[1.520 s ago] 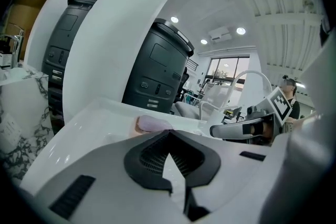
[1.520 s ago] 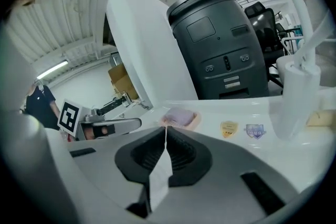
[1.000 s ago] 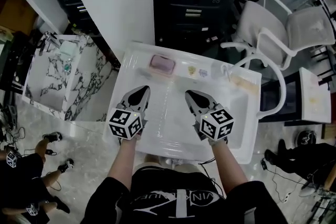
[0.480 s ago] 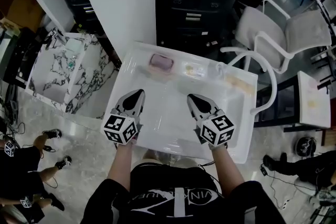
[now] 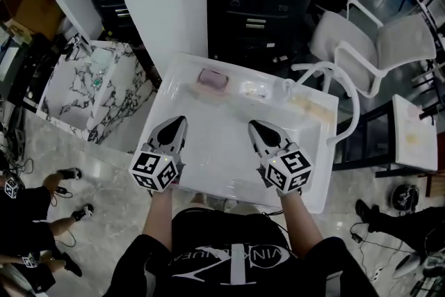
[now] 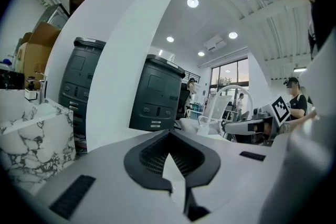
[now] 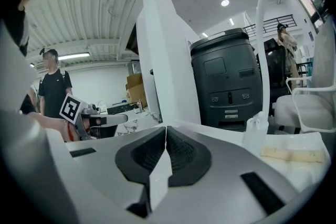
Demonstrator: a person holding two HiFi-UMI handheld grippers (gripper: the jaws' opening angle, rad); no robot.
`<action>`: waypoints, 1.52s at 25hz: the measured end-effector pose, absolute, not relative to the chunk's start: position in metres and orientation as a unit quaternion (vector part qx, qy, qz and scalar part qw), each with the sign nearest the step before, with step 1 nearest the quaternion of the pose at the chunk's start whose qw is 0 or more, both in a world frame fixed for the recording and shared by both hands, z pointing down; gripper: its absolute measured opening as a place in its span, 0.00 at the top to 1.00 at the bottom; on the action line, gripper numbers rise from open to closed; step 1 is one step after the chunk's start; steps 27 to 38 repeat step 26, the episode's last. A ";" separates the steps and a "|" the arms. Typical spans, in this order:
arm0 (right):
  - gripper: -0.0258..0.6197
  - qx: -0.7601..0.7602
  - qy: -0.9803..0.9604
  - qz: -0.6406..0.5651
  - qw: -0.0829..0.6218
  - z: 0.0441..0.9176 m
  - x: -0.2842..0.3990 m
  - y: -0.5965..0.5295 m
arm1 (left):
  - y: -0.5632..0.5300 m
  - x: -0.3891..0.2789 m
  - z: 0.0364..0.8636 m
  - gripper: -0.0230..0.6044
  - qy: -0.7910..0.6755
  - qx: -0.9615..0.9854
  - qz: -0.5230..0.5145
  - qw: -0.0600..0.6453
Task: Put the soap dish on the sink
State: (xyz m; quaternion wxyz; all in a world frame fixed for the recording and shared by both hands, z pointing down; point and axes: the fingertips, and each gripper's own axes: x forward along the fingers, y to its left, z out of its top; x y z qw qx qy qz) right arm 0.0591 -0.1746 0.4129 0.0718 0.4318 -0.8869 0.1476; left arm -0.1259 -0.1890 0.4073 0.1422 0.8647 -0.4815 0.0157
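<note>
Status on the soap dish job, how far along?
Done, by the look of it: the pink rectangular soap dish lies on the back ledge of the white sink. In hand: nothing. The left tool and right tool are both shut and empty, held over the basin. Left: nothing visible, unless another spot on the sink is wanted.

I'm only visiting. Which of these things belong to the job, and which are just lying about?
Part of the job:
- pink soap dish, on the back ledge
- white sink
- left gripper and right gripper, both shut and empty

Just lying about:
- yellowish cloth
- white chairs
- marble-patterned cabinet
</note>
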 end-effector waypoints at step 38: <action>0.92 0.442 -0.888 0.113 0.057 0.399 0.065 -0.159 | -0.169 -0.127 0.378 0.94 -0.498 0.862 -0.010 0.094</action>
